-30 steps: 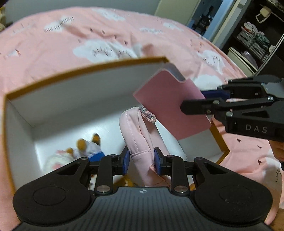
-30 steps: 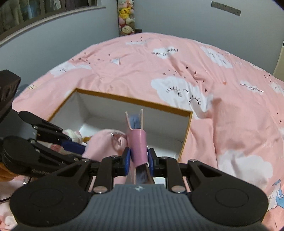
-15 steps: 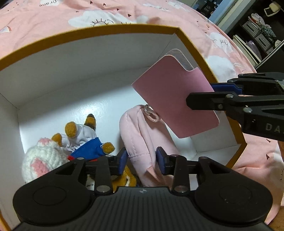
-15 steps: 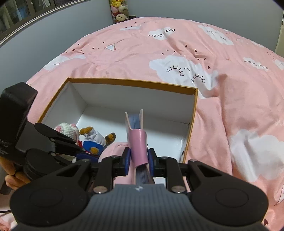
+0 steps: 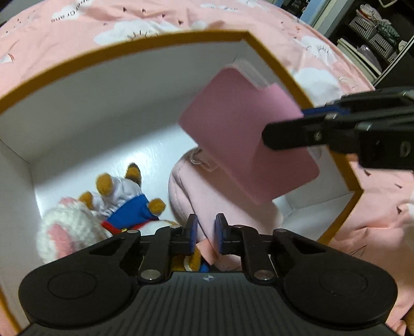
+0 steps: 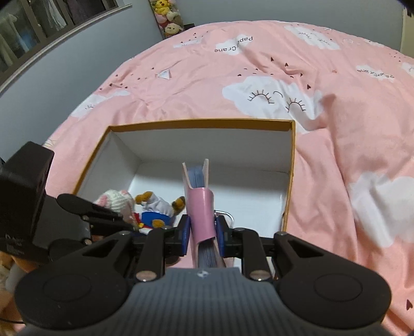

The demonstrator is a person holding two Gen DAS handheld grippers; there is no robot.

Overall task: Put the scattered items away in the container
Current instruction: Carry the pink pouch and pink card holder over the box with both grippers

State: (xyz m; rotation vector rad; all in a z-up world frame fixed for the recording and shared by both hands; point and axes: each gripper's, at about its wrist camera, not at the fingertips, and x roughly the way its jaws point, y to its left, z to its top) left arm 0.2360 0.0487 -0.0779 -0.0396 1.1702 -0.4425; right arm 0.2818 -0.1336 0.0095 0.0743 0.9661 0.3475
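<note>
A white box with an orange rim (image 5: pixel 145 49) (image 6: pixel 196 122) sits on the pink bed. Inside lie a white-and-pink knitted toy (image 5: pixel 64 227) (image 6: pixel 113 197), a plush bear in blue and white (image 5: pixel 124 199) (image 6: pixel 155 206) and a pink fabric pouch (image 5: pixel 186 191). My left gripper (image 5: pixel 205 234) is low inside the box, its jaws closed on the pouch's edge. My right gripper (image 6: pixel 203 231) (image 5: pixel 289 124) is shut on a pink card-holder booklet (image 6: pixel 200 201) (image 5: pixel 248 144), held upright over the box's right half.
The pink cloud-print duvet (image 6: pixel 284 77) surrounds the box on all sides. Plush toys (image 6: pixel 168 18) stand against the grey wall beyond the bed. Dark shelving with baskets (image 5: pixel 375 31) stands to the right of the bed.
Both grippers have moved forward and down over the box. The left gripper has lowered the pouch inside, and its jaws stand narrower on the pouch's edge. The booklet now hangs over the box interior.
</note>
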